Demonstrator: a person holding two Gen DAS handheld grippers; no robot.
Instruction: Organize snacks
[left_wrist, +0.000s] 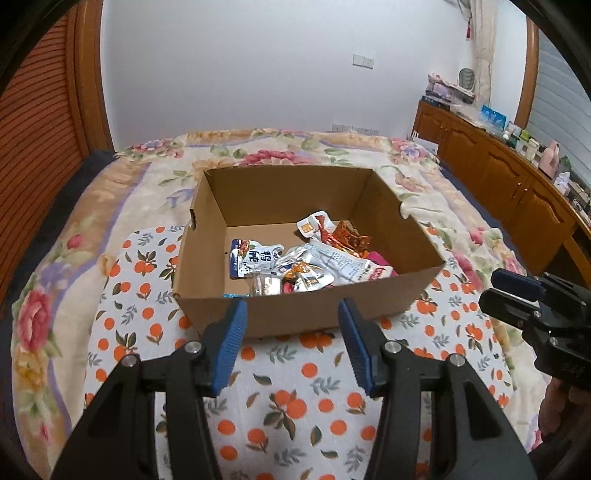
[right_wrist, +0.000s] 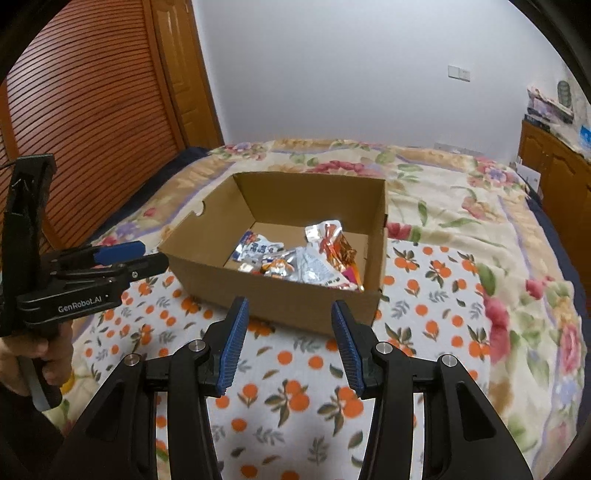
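A bed fills both views, covered by a floral blanket (left_wrist: 55, 266) whose far edge meets the white wall and whose sides run out of frame. Over it lies a smaller cloth printed with oranges (left_wrist: 295, 406), its near part hidden under the gripper frames. On that cloth stands an open cardboard box (left_wrist: 295, 317); its near wall hides the front of the floor inside.

The snack packets (left_wrist: 317, 262) lie heaped in the box, toward its right and near side. A white pouch with blue lettering (left_wrist: 255, 258) lies left of the heap, and an orange foil pack (left_wrist: 349, 238) sits behind it. The packets overlap so much that no count is possible, and their print is too small to read.

The left gripper (left_wrist: 293, 343) hangs before the box with its blue pads spread and nothing between them. The right gripper (right_wrist: 290, 343) is likewise spread and empty, short of the near wall. A hand (right_wrist: 26, 358) grips the left handle, mostly cut off by the frame edge.
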